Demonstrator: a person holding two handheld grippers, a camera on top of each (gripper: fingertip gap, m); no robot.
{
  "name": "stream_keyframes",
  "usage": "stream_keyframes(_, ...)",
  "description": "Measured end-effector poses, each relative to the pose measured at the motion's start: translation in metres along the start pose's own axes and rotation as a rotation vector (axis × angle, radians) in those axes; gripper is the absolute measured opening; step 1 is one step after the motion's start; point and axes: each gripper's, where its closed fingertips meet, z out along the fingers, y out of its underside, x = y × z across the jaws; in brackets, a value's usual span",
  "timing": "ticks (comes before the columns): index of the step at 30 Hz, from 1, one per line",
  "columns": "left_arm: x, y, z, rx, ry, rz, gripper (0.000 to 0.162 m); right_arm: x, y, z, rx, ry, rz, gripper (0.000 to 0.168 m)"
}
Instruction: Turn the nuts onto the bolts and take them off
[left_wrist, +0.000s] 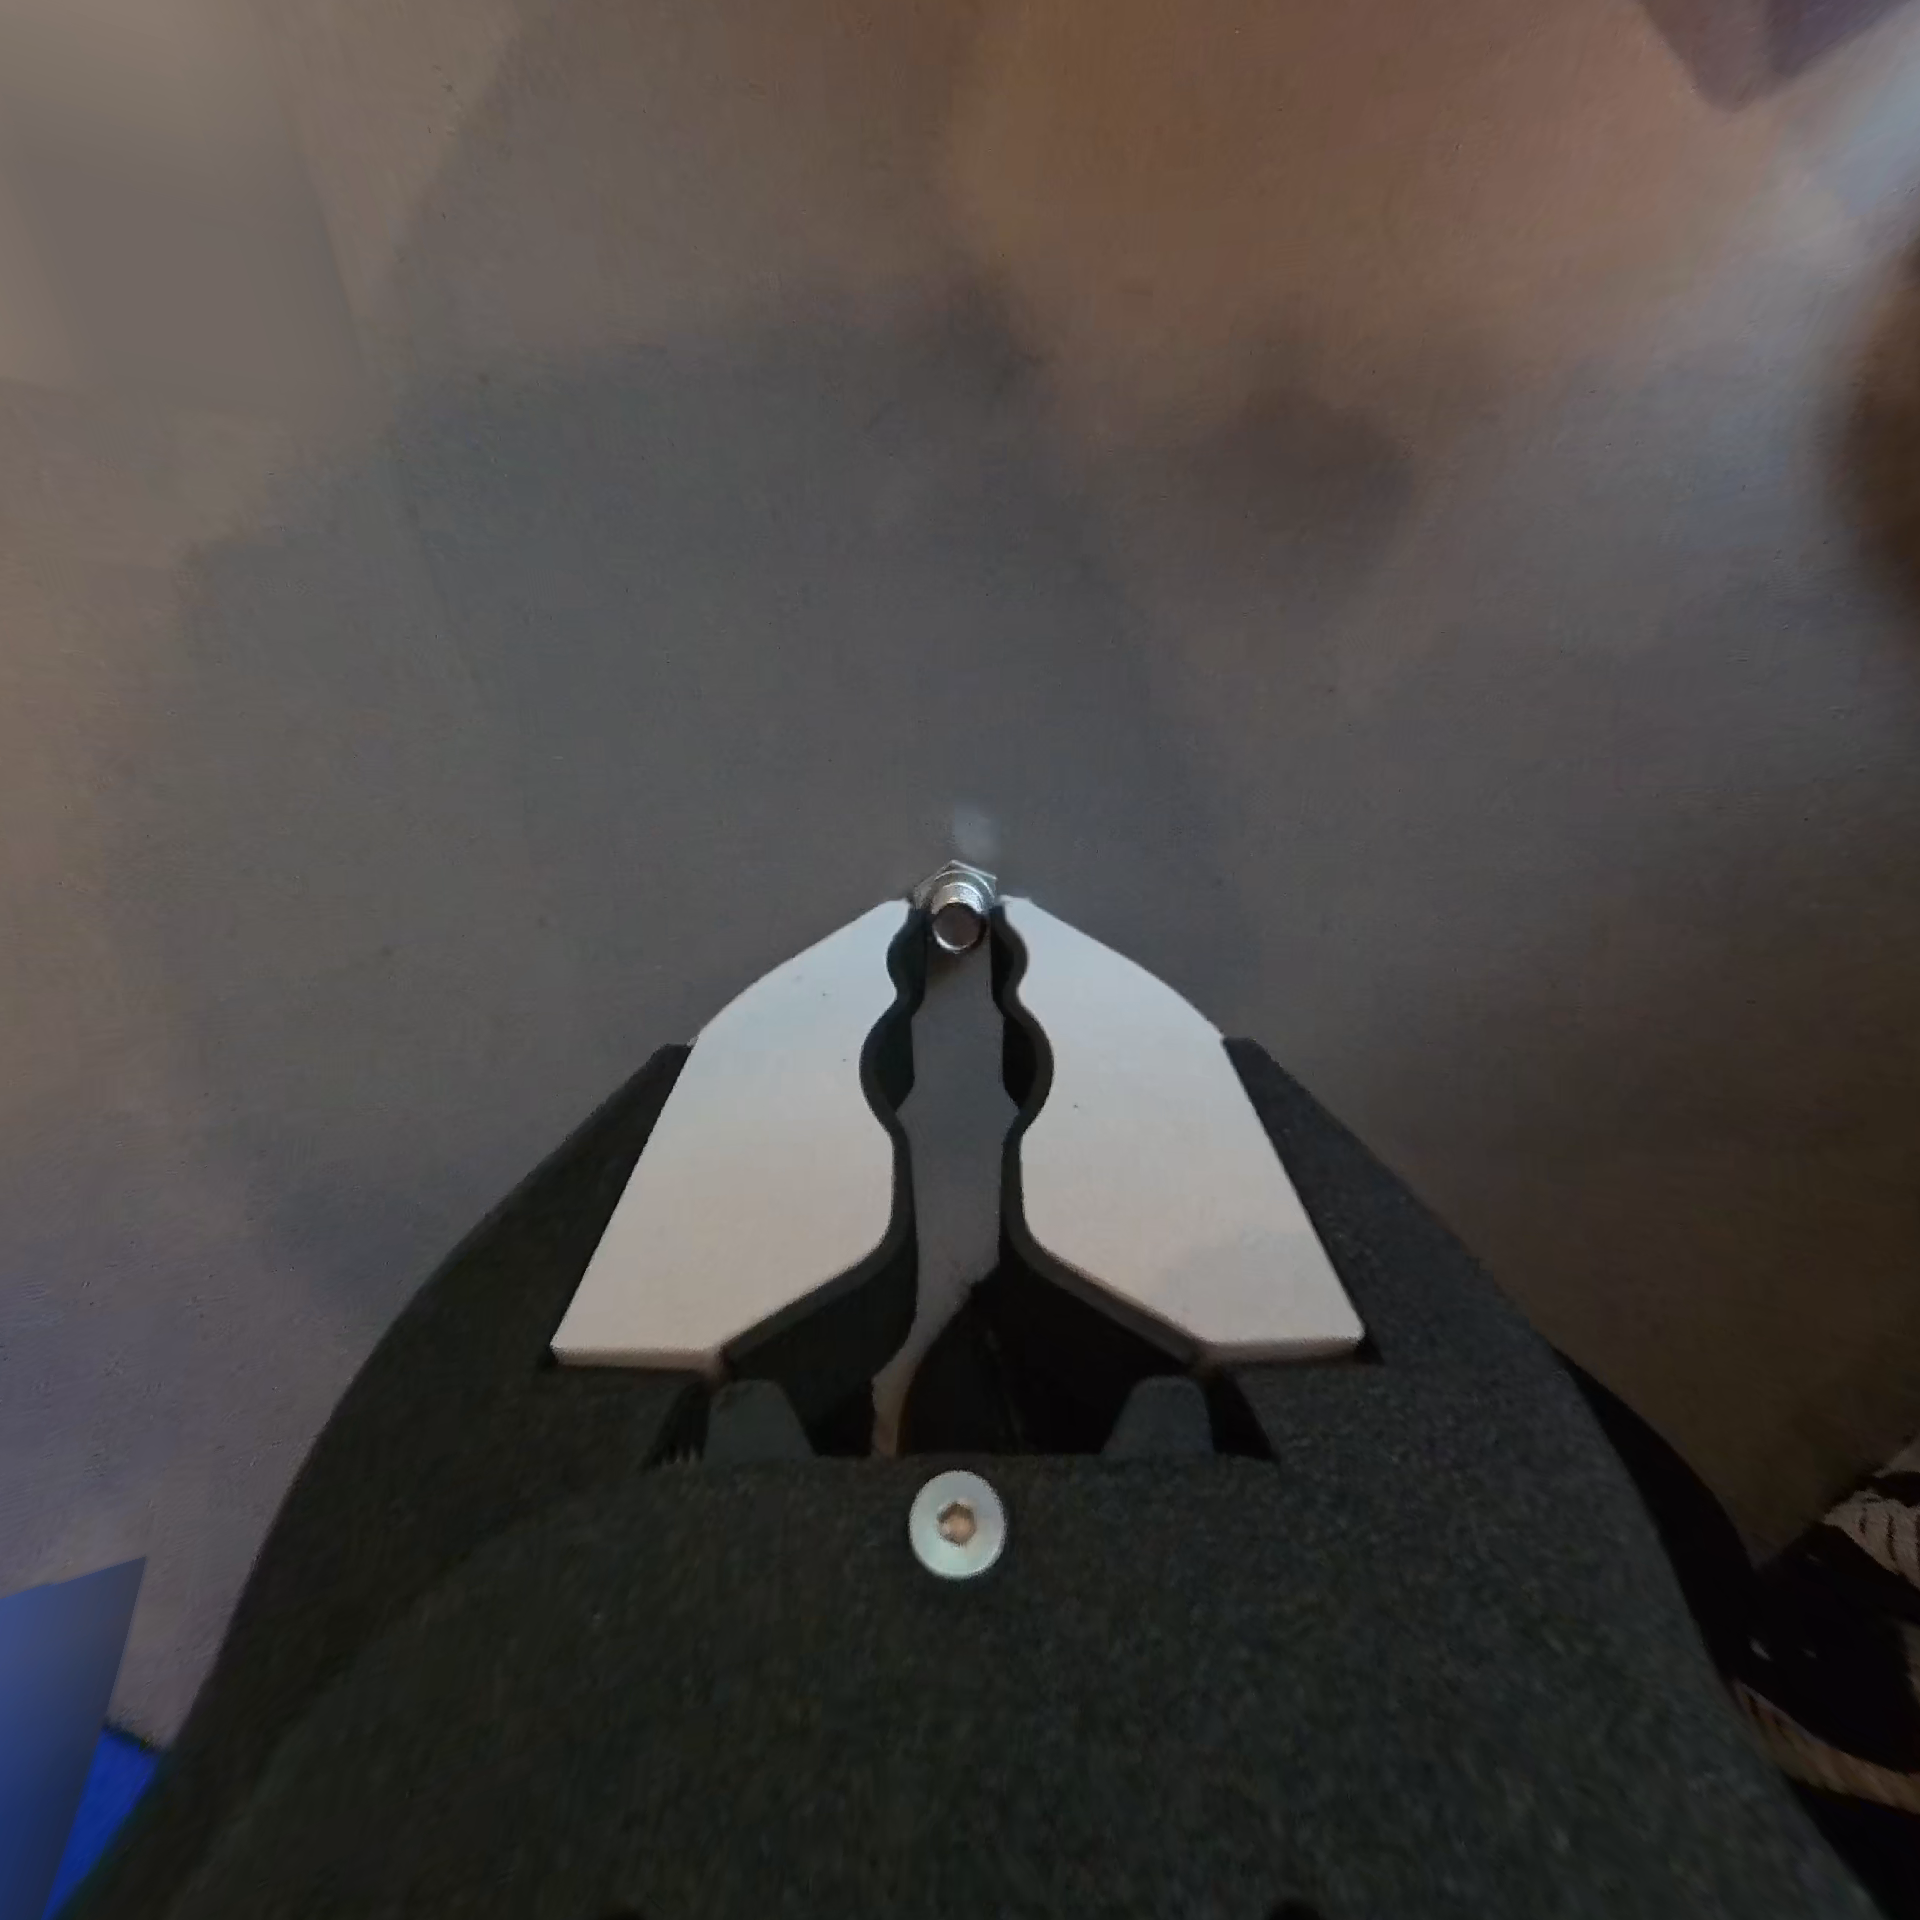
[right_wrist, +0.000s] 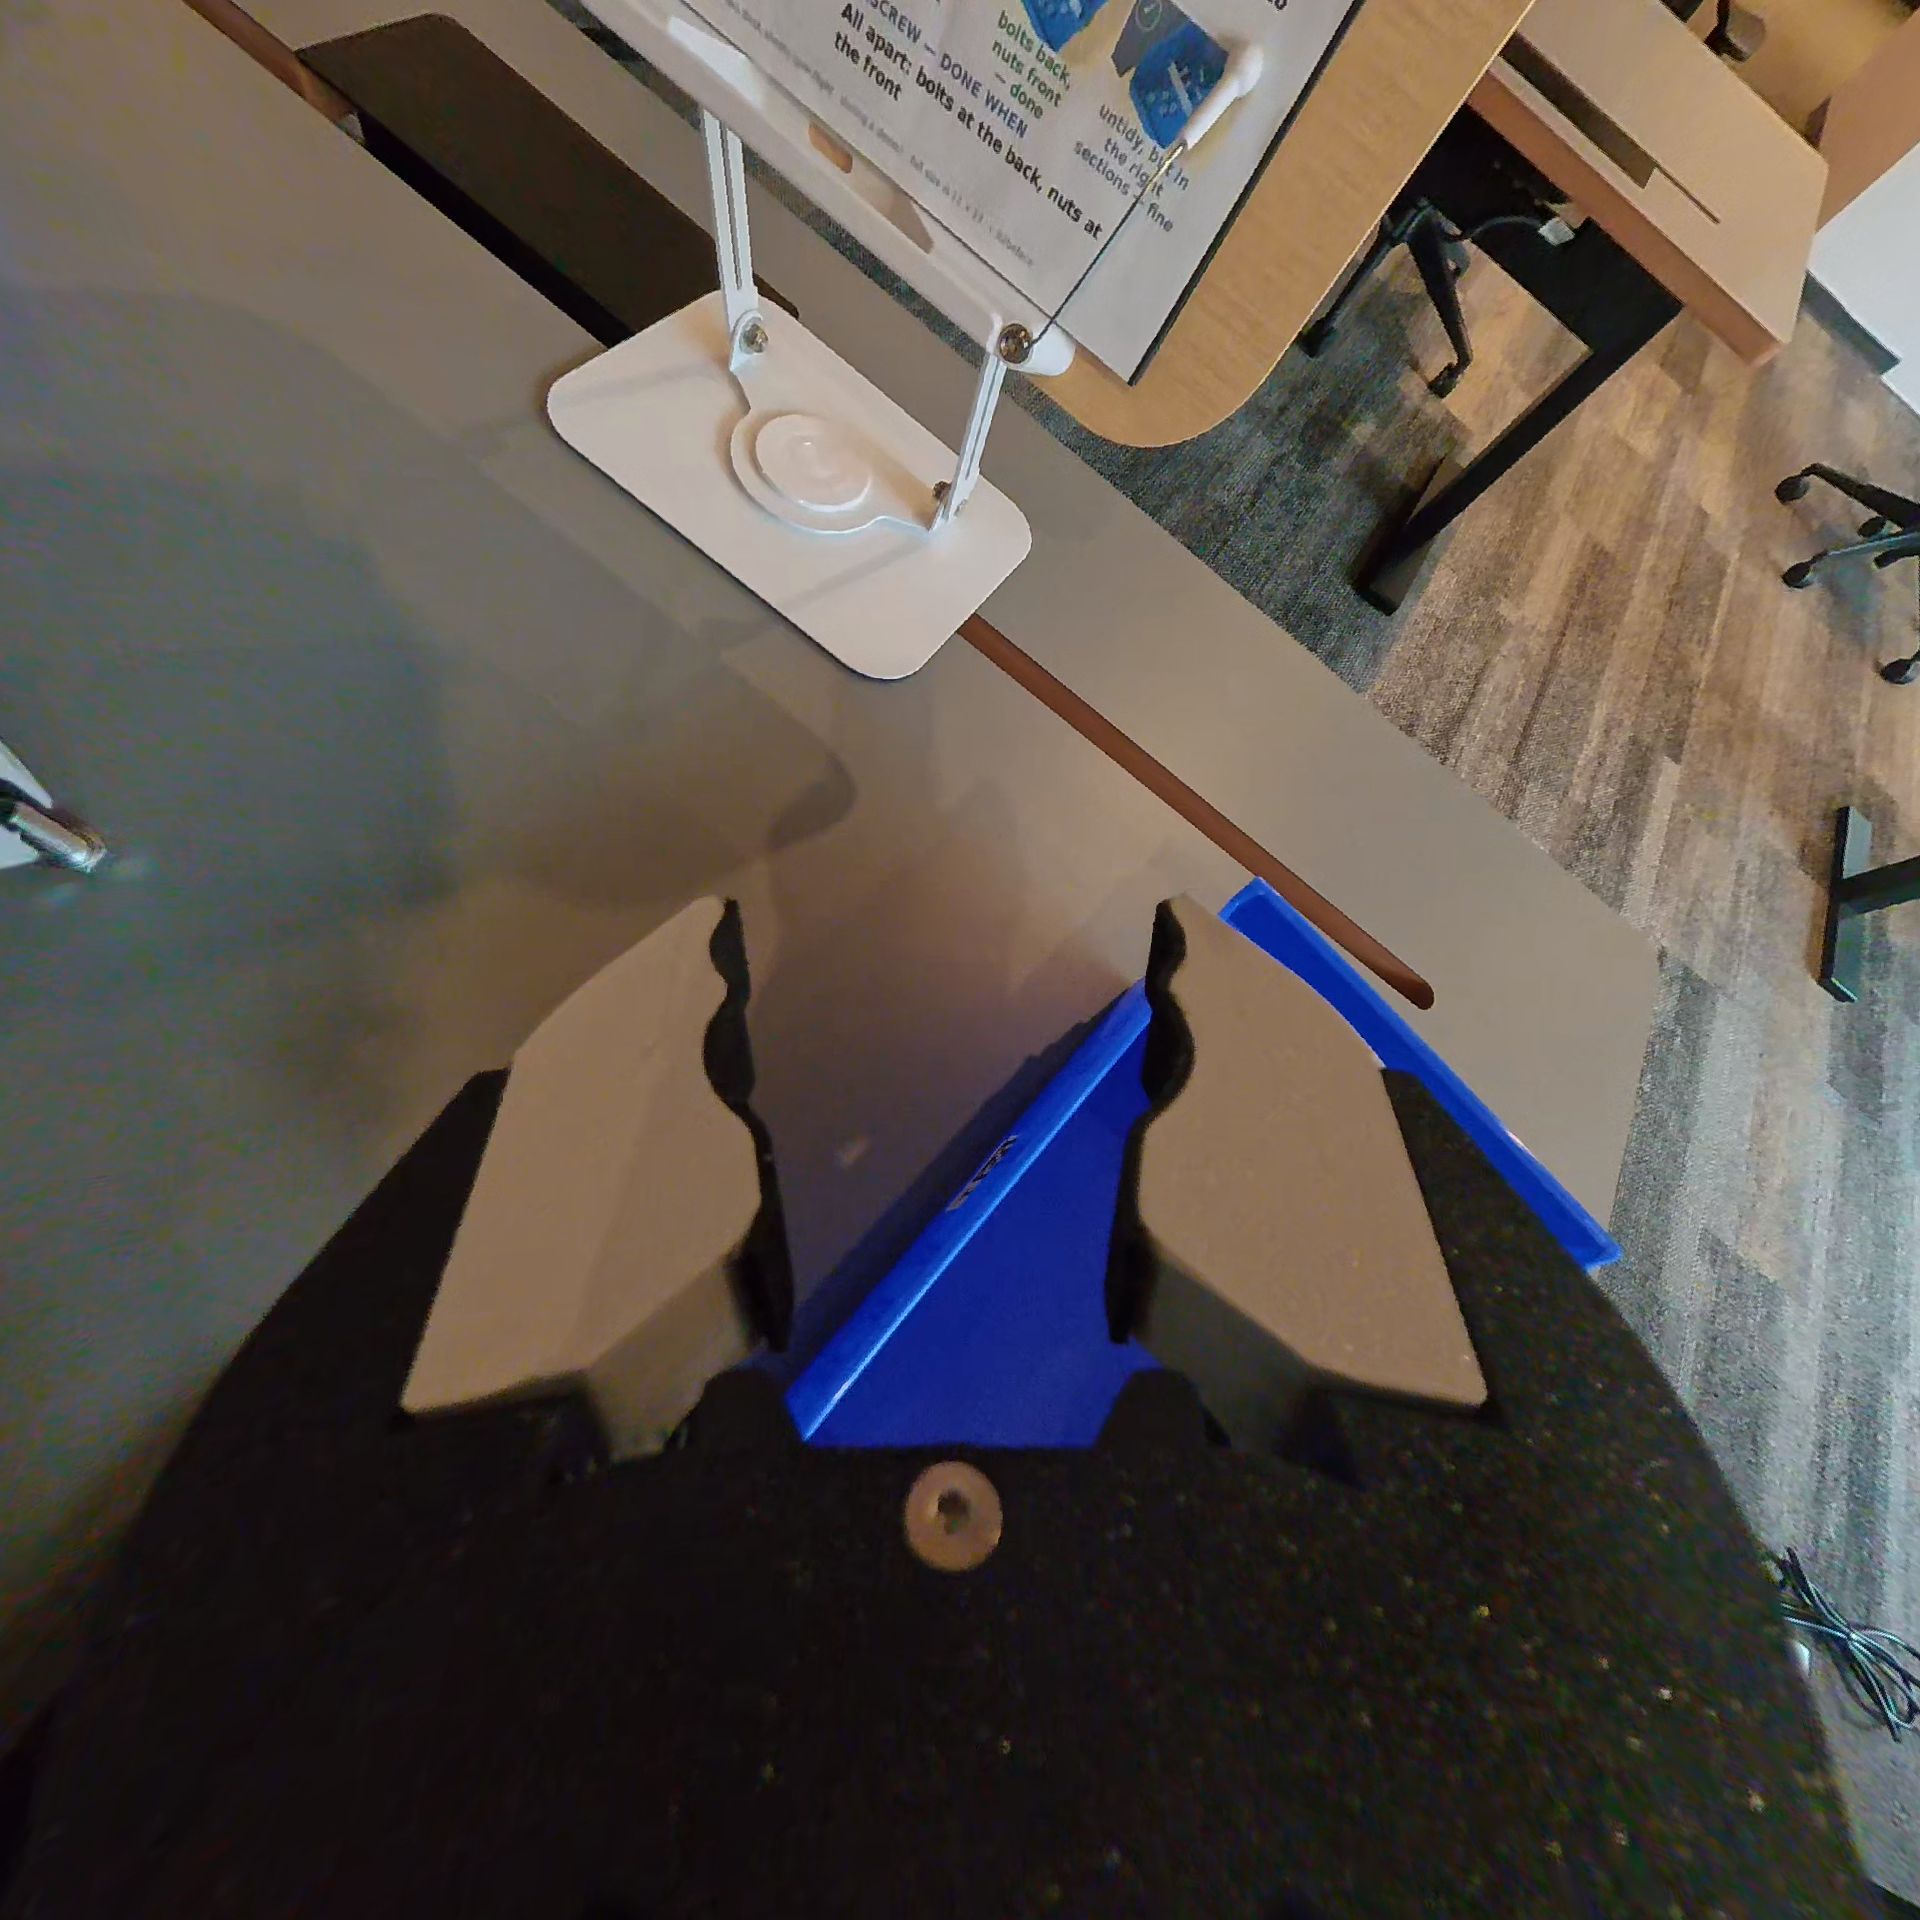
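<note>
A: How many fasteners can you count?

B: One shiny silver steel bolt (left_wrist: 957, 923) with one silver hexagonal nut (left_wrist: 951, 884) threaded on it. They sit at the very tips of the left gripper (left_wrist: 956, 920), whose two pale grey fingers (left_wrist: 790, 1122) are pinched together on the bolt, above the table.

A: Which way does it point?

B: In the left wrist view I see the round end face-on, so its long axis runs roughly along the fingers, one end towards the camera and the rest going away. The nut sits just behind that end. In the right wrist view the same silver bolt (right_wrist: 57, 836) shows at the left edge, sticking out to the right over the smooth grey table top (right_wrist: 312, 623).

A: And the other tool?

B: The right gripper (right_wrist: 945, 935) has its two fingers spread wide apart with nothing between them. The fingers are flat grey plates with wavy black inner edges, set in a rough black speckled body with one round silver screw.

A: Anything beneath it?

B: One glossy blue plastic bin (right_wrist: 987, 1278), straight-walled, partly hidden under the right finger, near the table's far edge. Further out stands one white metal stand (right_wrist: 790, 488) with a rounded rectangular base and two thin struts, holding a printed sheet (right_wrist: 997, 114).
</note>
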Motion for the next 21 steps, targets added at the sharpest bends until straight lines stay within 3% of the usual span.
stream_keyframes(6, -0.003, 0.002, -0.004, -0.001, -0.017, -0.005, 0.044, 0.0, 0.001, 0.0, -0.005, 0.002, -0.001, 0.074)
stream_keyframes(12, -0.029, 0.005, -0.039, 0.074, -0.075, -0.055, 0.059, -0.001, 0.003, 0.003, -0.02, 0.0, -0.007, 0.074)
stream_keyframes(16, -0.078, 0.016, -0.086, 0.127, -0.151, -0.139, 0.069, -0.002, 0.004, 0.005, -0.034, -0.001, -0.016, 0.074)
stream_keyframes(21, -0.168, 0.053, -0.149, 0.138, -0.265, -0.29, 0.067, -0.004, 0.005, 0.008, -0.049, -0.004, -0.025, 0.074)
